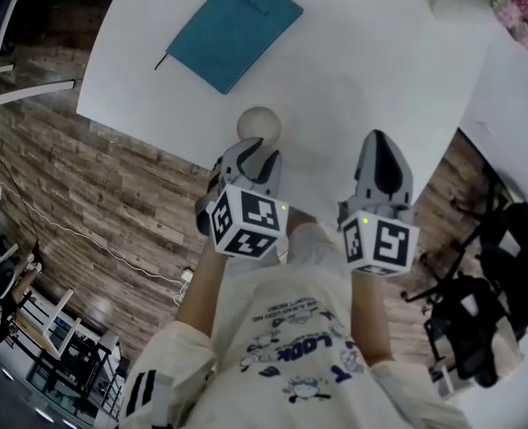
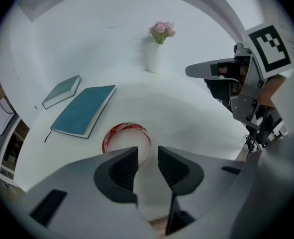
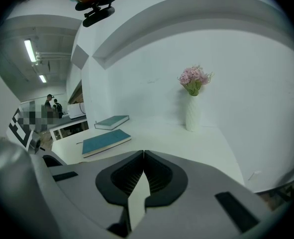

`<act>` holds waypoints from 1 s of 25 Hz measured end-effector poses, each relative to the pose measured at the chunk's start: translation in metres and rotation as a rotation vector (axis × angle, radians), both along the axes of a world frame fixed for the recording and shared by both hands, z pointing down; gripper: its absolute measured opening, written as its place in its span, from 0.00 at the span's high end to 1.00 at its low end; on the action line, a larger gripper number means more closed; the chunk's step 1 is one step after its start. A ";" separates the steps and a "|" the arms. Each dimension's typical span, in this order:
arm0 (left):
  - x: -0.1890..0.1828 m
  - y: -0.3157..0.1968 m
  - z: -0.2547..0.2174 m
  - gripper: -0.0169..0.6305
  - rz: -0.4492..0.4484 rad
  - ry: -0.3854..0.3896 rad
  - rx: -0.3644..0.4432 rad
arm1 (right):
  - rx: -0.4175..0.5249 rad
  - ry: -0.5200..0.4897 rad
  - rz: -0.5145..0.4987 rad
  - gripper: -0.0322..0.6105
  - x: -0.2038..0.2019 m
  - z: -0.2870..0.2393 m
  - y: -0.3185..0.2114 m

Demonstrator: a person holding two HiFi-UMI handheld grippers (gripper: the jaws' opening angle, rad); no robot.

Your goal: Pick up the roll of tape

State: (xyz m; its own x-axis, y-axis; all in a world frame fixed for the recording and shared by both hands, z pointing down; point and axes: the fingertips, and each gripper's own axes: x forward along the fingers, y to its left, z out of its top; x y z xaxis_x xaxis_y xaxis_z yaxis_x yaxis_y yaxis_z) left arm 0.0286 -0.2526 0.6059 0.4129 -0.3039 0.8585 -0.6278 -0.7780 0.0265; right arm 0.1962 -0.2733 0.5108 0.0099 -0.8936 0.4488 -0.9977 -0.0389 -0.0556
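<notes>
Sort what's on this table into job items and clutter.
Job: clear roll of tape with red print; open left gripper aimed at it.
Clutter: large teal notebook; smaller teal book; white vase of pink flowers; shut, empty right gripper.

Head view: looks steeply down from your head onto the table (image 1: 362,61).
Left gripper view: tilted down, close over the table.
Right gripper view: nearly level across it.
Shared: all three show your teal notebook (image 1: 235,29).
</notes>
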 end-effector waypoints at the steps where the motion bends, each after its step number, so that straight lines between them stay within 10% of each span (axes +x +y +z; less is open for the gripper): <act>1: -0.001 0.000 0.000 0.78 0.008 -0.010 0.004 | -0.001 -0.001 0.000 0.95 0.000 0.000 0.001; 12: 0.002 0.003 0.010 0.90 0.280 -0.270 0.051 | -0.006 0.000 -0.003 0.95 0.001 0.002 0.004; 19: -0.002 0.001 0.010 0.92 0.197 -0.168 -0.049 | 0.005 0.004 -0.003 0.95 -0.002 -0.005 -0.001; 25: -0.001 -0.026 -0.024 0.92 0.059 -0.012 0.017 | 0.039 0.019 -0.007 0.95 -0.006 -0.022 -0.009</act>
